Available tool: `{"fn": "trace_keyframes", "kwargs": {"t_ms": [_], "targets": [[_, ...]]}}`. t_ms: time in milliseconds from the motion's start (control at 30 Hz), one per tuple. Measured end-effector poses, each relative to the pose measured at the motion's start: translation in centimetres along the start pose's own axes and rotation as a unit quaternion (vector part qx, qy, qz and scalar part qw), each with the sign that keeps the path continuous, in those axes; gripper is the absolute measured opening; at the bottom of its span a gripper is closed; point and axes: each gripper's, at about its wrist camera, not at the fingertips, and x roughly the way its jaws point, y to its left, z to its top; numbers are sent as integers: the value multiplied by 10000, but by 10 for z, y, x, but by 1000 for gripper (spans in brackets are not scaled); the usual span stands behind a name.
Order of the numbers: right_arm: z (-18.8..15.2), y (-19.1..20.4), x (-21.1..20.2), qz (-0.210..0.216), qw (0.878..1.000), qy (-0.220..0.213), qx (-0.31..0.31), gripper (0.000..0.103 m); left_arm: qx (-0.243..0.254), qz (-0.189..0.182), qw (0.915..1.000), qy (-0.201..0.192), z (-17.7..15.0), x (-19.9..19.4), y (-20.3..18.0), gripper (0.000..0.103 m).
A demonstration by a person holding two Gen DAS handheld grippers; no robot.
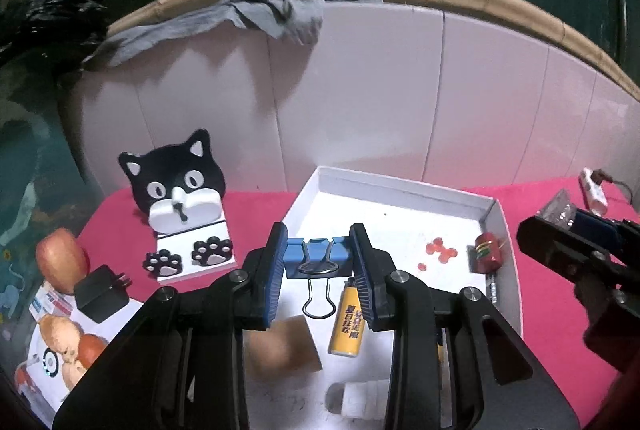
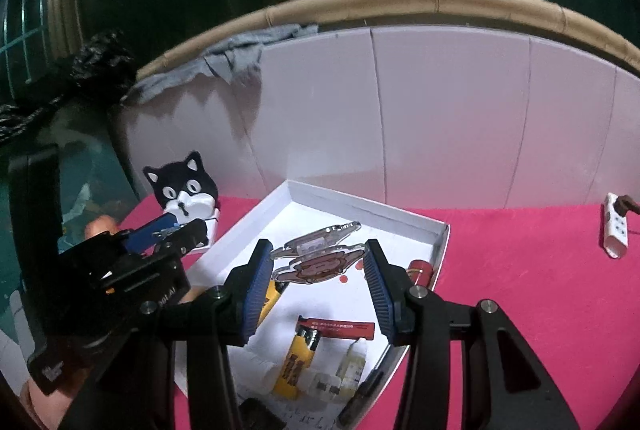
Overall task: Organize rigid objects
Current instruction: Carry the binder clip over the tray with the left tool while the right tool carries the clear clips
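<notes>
Left tool [image 1: 320, 270]: clamped on blue binder clip [image 1: 316, 256], held above white tray [image 1: 400, 186] at frame centre. Right tool [image 2: 316, 270]: clamped on cartoon acrylic charm [image 2: 320, 262], likewise above the tray.

Already in tray: yellow lighter [image 1: 347, 322], red cylinder [image 1: 488, 252] at right wall, small red beads [image 1: 440, 248], white bottle [image 1: 356, 402] near bottom edge, red flat stick [image 2: 340, 328].

Outstanding, judged: both held items not yet released. Left on pink desk [image 1: 560, 310]: cat-shaped holder [image 1: 180, 190] at centre left, black charger [image 1: 100, 294] lower left.
</notes>
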Motion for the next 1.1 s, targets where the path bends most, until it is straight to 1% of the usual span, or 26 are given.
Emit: {"fn": "trace_keyframes", "kwargs": {"t_ms": [300, 400, 533, 700, 1100], "targets": [[2, -8, 30, -86, 9997, 148, 164, 46, 148, -47, 9998, 154, 7, 27, -17, 31], [1, -9, 40, -190, 9995, 195, 127, 46, 168, -40, 9996, 245, 8, 37, -18, 31], [-5, -13, 55, -301, 9988, 364, 114, 46, 135, -53, 9990, 430, 4, 52, -17, 31], [-14, -16, 68, -349, 9978, 546, 107, 46, 203, 23, 9978, 624, -4, 68, -21, 31], [-22, -17, 85, -433, 9965, 708, 77, 47, 229, 119, 9966, 785, -6, 83, -24, 31]]}}
